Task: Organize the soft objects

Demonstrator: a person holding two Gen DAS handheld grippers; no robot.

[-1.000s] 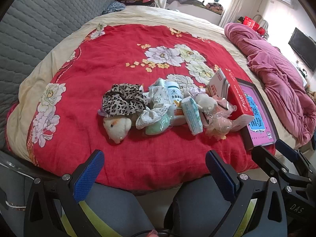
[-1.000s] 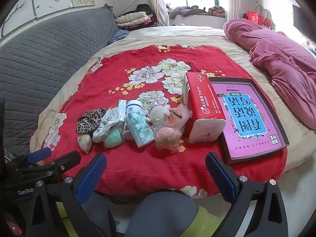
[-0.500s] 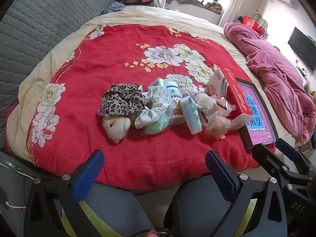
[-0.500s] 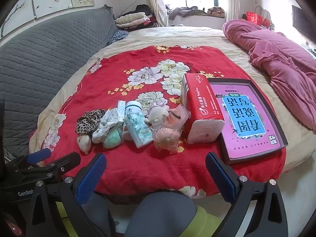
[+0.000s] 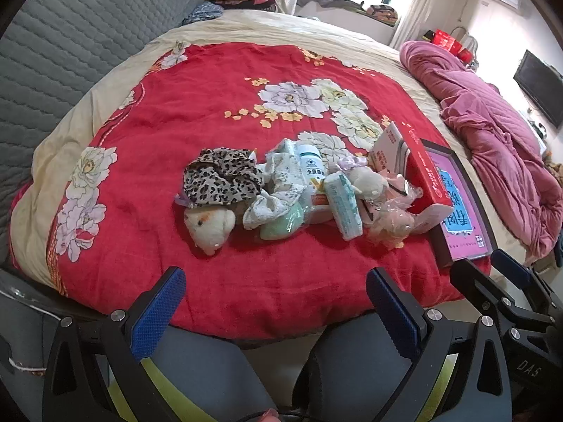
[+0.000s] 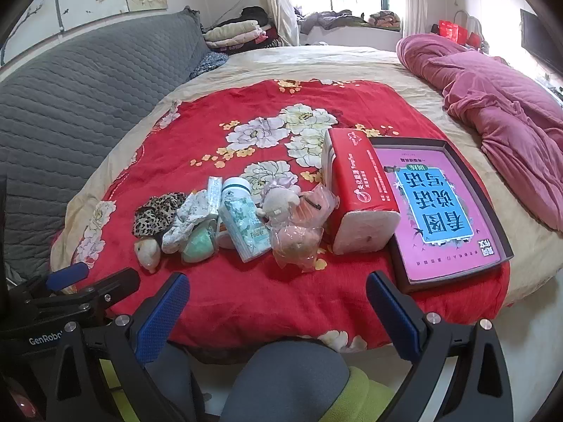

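A row of small items lies on the red flowered blanket (image 5: 183, 105): a leopard-print scrunchie (image 5: 221, 177), a cream plush toy (image 5: 210, 227), a white patterned cloth (image 5: 278, 190), a mint pouch (image 5: 281, 227), a white bottle (image 5: 311, 168), a tissue pack (image 5: 343, 207) and a bagged pink plush (image 5: 390, 225). The right wrist view shows the same row, from the scrunchie (image 6: 158, 212) to the bagged plush (image 6: 297, 242). My left gripper (image 5: 274, 311) and right gripper (image 6: 278, 316) both stand open near the bed's front edge, short of the items and holding nothing.
A red tissue box (image 6: 355, 193) lies beside a dark tray (image 6: 499, 232) holding a pink book (image 6: 436, 207). A pink quilt (image 6: 499, 112) is bunched at the right. A grey headboard (image 6: 88, 84) flanks the left. A person's knees (image 6: 292, 379) sit below.
None of the items moved. Both grippers stay open; the views shift only slightly.
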